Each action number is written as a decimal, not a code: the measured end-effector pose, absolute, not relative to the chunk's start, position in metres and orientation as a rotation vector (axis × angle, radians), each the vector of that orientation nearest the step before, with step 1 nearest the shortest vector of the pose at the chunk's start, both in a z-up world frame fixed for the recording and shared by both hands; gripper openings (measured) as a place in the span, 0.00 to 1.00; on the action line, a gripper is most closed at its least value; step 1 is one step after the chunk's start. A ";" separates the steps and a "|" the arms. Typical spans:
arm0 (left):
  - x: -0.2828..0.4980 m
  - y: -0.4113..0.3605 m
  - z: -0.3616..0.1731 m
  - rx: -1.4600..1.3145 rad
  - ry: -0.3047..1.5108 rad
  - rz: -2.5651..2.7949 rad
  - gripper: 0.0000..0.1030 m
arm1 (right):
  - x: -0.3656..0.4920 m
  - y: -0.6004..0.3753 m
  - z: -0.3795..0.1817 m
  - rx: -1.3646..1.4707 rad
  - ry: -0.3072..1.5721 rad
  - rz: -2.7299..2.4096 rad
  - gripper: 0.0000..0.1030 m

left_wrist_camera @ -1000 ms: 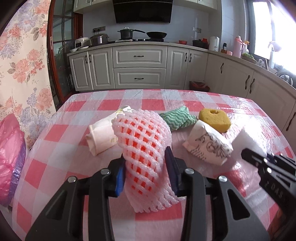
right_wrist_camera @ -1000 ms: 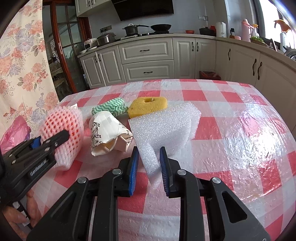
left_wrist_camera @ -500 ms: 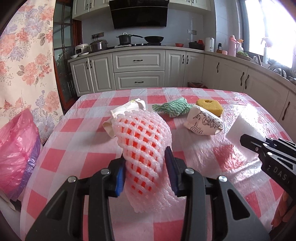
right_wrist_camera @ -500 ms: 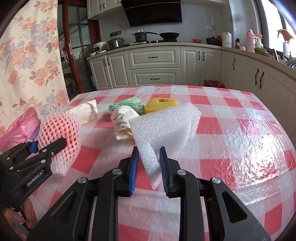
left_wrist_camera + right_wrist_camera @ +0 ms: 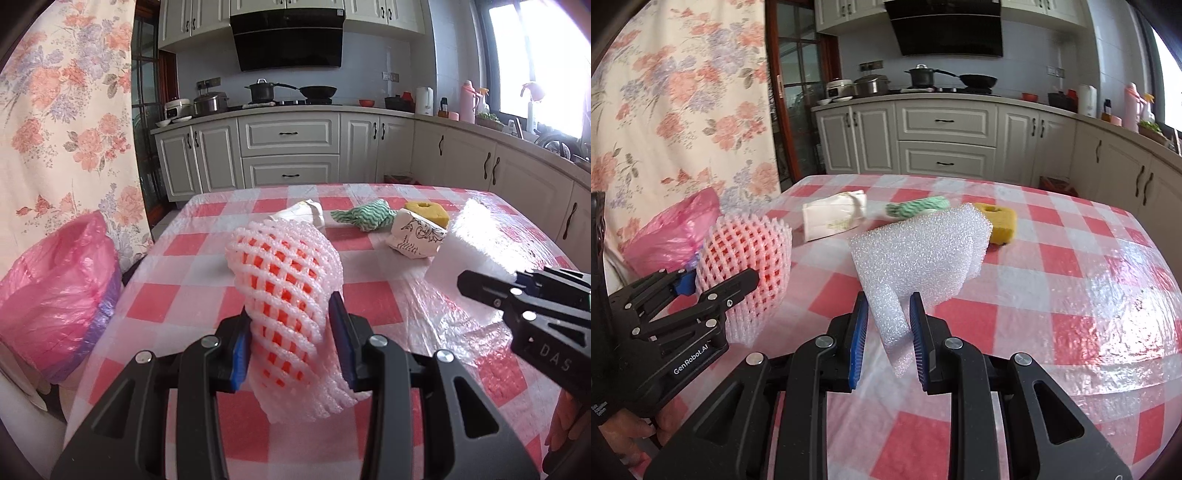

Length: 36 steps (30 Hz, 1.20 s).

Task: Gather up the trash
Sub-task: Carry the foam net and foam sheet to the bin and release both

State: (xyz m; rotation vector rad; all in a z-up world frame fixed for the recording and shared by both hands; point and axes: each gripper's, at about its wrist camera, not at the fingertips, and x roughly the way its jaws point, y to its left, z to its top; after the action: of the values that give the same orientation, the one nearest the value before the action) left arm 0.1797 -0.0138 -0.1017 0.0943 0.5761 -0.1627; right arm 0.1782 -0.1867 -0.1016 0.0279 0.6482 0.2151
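My left gripper [image 5: 291,339] is shut on a pink foam fruit net [image 5: 286,291] and holds it above the red-checked table [image 5: 373,299]. It also shows in the right wrist view [image 5: 713,284], with the net [image 5: 746,258]. My right gripper [image 5: 888,330] is shut on a white foam sheet [image 5: 919,251], also seen in the left wrist view [image 5: 469,240]. A pink trash bag [image 5: 55,291] sits at the table's left edge. On the table lie a crumpled paper cup [image 5: 415,236], a white paper carton [image 5: 834,218], a green cloth [image 5: 364,216] and a yellow sponge [image 5: 426,212].
A floral curtain [image 5: 66,122] hangs on the left beside the bag. White kitchen cabinets [image 5: 288,151] with pots on the counter stand behind the table. The tablecloth has a shiny plastic cover.
Both grippers have pulled back from the table items and lifted, each keeping its hold. The pink trash bag has come further into view on the left.
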 end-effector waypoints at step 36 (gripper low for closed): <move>0.164 0.229 -0.012 0.026 0.435 0.319 0.37 | 0.234 0.057 -0.027 -0.167 0.505 0.772 0.23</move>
State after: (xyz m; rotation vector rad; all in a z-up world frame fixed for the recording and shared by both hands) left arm 0.1635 0.2294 -0.0124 0.0255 0.4353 0.3194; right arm 0.2342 0.0571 -0.0274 -0.1672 0.5050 0.7722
